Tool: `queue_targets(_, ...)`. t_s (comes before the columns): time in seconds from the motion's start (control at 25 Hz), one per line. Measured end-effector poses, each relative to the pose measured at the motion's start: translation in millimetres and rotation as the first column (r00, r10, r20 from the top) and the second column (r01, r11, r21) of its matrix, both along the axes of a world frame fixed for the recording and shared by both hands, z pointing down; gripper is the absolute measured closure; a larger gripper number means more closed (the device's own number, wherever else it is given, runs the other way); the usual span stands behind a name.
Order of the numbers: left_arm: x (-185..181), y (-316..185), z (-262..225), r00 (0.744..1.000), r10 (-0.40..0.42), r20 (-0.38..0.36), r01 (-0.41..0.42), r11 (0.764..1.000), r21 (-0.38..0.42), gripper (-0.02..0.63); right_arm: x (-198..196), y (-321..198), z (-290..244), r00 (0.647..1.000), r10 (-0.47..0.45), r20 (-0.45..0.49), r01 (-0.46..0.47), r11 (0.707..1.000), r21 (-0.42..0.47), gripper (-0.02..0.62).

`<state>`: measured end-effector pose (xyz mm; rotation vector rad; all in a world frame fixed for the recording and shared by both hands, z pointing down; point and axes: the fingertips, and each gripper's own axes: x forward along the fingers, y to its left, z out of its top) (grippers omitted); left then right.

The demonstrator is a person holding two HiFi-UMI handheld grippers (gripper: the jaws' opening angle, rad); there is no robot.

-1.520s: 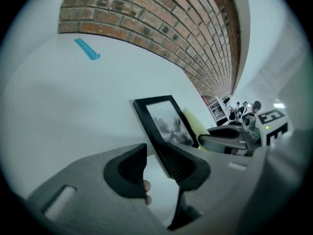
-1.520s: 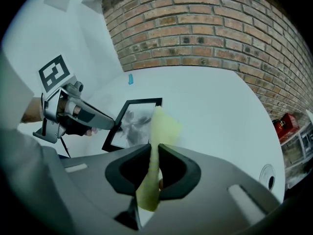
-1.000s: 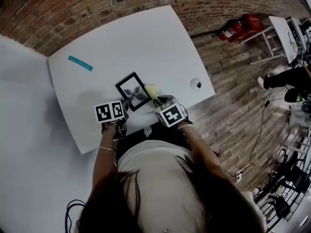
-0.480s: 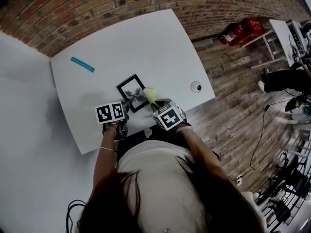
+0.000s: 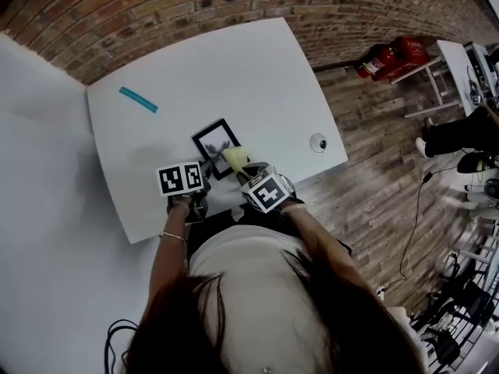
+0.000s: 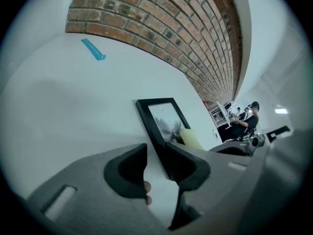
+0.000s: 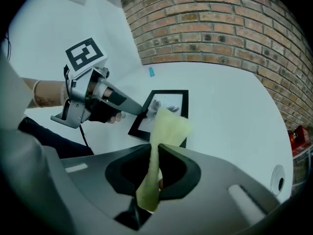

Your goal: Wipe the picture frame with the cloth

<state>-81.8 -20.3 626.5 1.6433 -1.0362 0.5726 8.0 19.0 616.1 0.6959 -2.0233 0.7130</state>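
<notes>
A black picture frame (image 5: 216,144) lies flat on the white table (image 5: 257,76). My left gripper (image 6: 155,155) is shut on its near left edge, seen in the right gripper view as thin fingers (image 7: 139,109) meeting at the frame (image 7: 171,102). My right gripper (image 7: 154,150) is shut on a folded yellow cloth (image 7: 168,126). The cloth's free end rests on the near right part of the frame's glass (image 6: 166,119). In the head view the cloth (image 5: 234,159) sits between the two marker cubes.
A short blue strip (image 5: 138,100) lies on the far left of the table. A small round white object (image 5: 317,142) sits at the table's right edge. Brick wall runs behind; red extinguishers (image 5: 390,55) stand on the wooden floor at right.
My right gripper has carried the cloth leftwards, from beside the frame onto its glass. The left gripper and the frame have stayed put.
</notes>
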Motion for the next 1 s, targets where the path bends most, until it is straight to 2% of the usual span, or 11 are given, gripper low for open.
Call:
queue_targets(0.24,0,0,-1,1.000,0.004,-0.011,-0.004,1.000,-0.002,0.488,-20,5,-1,0.998,-0.068,0.013,0.068,0.998,-0.007,0.551)
queue_targets(0.48,0,-1,-1,0.999,0.010,-0.040,-0.011,1.000,-0.015,0.495,-40,7,0,0.995,-0.091,0.031,0.091,0.996,-0.008,0.551)
queue_targets(0.8,-1,-1,0,0.998,0.026,-0.060,-0.027,0.999,-0.024,0.497,-52,11,0,0.997,-0.040,0.064,0.044,0.997,-0.059,0.552)
queue_targets(1.0,2,1,-2,0.997,0.035,-0.075,-0.037,0.999,-0.033,0.503,-61,15,-4,0.994,-0.042,0.098,0.050,0.995,-0.081,0.551)
